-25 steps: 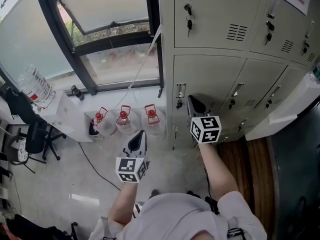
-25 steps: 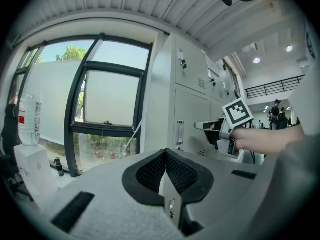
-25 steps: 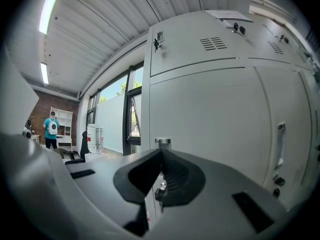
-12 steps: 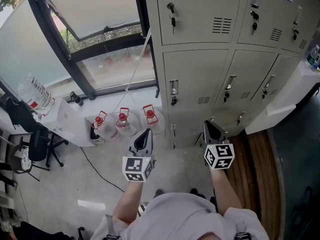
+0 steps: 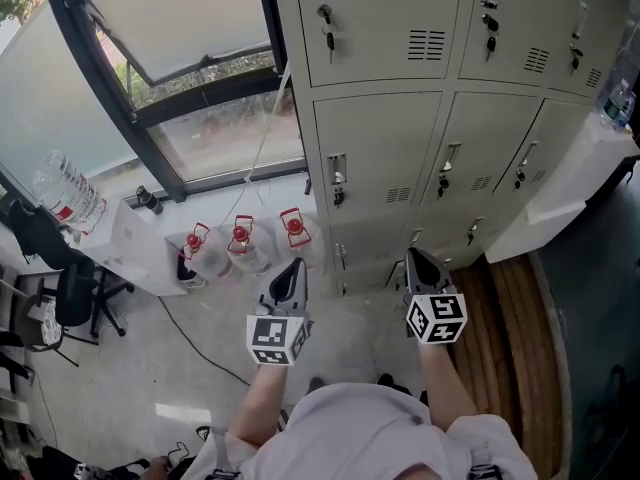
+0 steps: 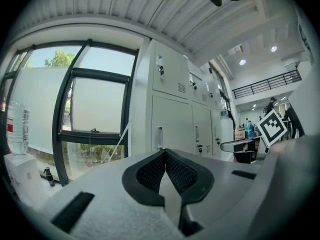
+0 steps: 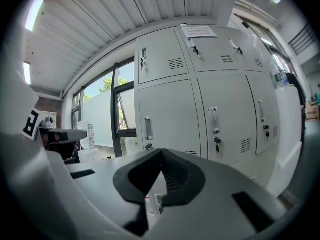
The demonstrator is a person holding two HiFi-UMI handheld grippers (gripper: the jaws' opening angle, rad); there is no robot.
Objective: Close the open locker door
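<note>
The right gripper (image 5: 412, 256), jaws pressed together on nothing, has drawn back from the lockers (image 5: 500, 28) and now hangs low, roughly level with the left gripper (image 5: 293, 266), whose jaws are likewise together and empty. A second ago its tip was up against the middle-row door (image 5: 378, 153) at the left end of the bank. That door now lies flush with its neighbours, with no gap showing at its edges. By that reading the closing push is over and no locker is left open, so the task looks done
</note>
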